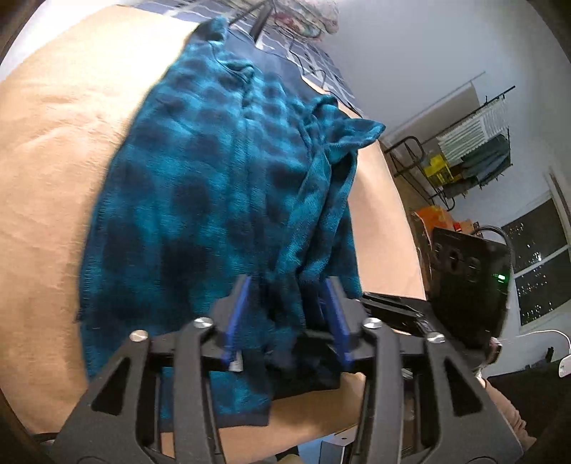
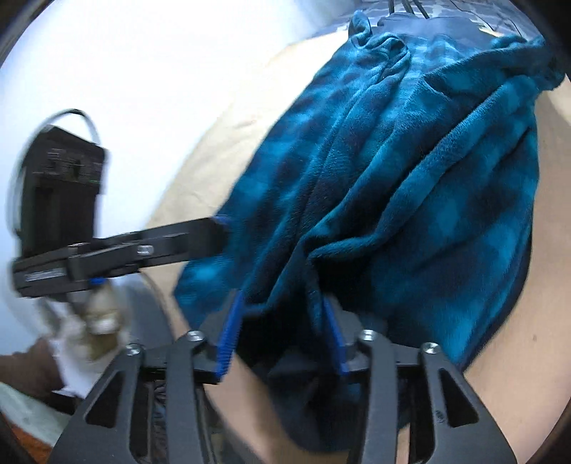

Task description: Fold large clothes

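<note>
A large teal and dark blue checked fleece garment (image 1: 214, 185) lies spread on a tan sheet (image 1: 53, 160). My left gripper (image 1: 285, 303) is closed on a bunched fold of the garment's near hem, cloth filling the gap between its blue pads. My right gripper (image 2: 282, 317) likewise holds a gathered fold of the same garment (image 2: 410, 178) between its blue pads. The left gripper also shows from the side in the right wrist view (image 2: 221, 232), its tip against the garment's edge. The right gripper's body is in the left wrist view (image 1: 464, 278).
The tan sheet's near edge (image 1: 303, 432) runs just below the left gripper. A metal rack with folded items (image 1: 471, 150) and a dark window (image 1: 539, 264) stand to the right. Cables and patterned fabric (image 1: 296, 21) lie at the far end.
</note>
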